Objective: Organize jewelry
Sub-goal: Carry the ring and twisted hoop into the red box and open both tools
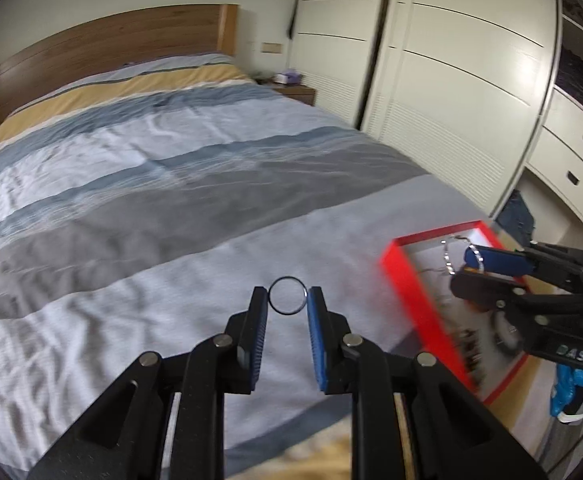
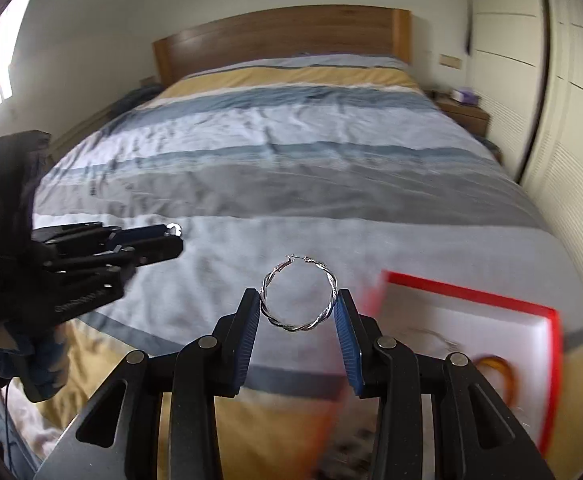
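Left wrist view – left tongs (image 1: 287,298) pinching dark ring (image 1: 287,296), right tongs (image 2: 297,298) clamp twisted silver hoop (image 2: 298,294) btwn tips

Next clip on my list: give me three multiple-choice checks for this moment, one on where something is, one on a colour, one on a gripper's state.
1. Where does the red-rimmed box lie?
A. on the bed near its foot
B. on the nightstand
C. on the floor by the wardrobe

2. What colour is the ring in the left gripper?
A. gold
B. black
C. red

3. What is the right gripper doing?
A. hanging open and empty
B. shut on a twisted silver hoop earring
C. pressing on the headboard

Answers:
1 A, the box rests on the bedcover at the near end.
2 B, the thin band between the pads looks dark.
3 B, the earring sits clamped between both pads.
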Action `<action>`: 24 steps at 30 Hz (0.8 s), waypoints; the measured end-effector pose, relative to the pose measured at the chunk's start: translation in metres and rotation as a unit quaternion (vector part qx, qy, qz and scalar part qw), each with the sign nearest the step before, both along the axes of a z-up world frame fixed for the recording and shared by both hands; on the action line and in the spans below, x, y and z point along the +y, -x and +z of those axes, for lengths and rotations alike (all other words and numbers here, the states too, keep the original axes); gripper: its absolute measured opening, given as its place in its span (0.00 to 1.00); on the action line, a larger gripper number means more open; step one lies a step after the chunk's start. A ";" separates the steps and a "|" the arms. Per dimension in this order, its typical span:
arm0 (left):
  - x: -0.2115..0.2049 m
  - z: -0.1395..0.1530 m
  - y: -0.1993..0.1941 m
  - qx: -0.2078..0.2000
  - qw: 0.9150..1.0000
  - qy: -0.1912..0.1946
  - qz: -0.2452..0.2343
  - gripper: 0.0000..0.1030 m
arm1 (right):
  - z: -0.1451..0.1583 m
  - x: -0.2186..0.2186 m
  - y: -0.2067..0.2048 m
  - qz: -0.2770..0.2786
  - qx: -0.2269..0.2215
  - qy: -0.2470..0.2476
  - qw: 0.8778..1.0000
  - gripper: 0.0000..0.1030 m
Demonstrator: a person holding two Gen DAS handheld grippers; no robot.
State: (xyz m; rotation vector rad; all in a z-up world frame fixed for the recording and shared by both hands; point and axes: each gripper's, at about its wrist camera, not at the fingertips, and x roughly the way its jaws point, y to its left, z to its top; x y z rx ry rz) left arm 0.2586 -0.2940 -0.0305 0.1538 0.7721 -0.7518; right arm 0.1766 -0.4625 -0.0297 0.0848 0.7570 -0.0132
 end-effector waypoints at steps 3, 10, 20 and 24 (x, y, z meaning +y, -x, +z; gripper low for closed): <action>-0.040 -0.001 0.015 0.009 1.000 0.003 -0.023 0.18 | -0.006 -0.044 0.016 -0.036 0.010 0.000 0.999 0.37; -0.126 -0.020 0.039 0.031 0.998 -0.021 -0.052 0.18 | -0.034 -0.119 0.021 -0.091 0.034 -0.022 0.995 0.37; -0.182 -0.065 0.040 0.052 0.992 -0.101 -0.051 0.18 | -0.067 -0.159 -0.003 -0.117 0.086 -0.029 0.989 0.38; -0.189 -0.070 0.039 0.049 0.991 -0.111 -0.053 0.19 | -0.075 -0.159 -0.010 -0.115 0.110 -0.021 0.987 0.38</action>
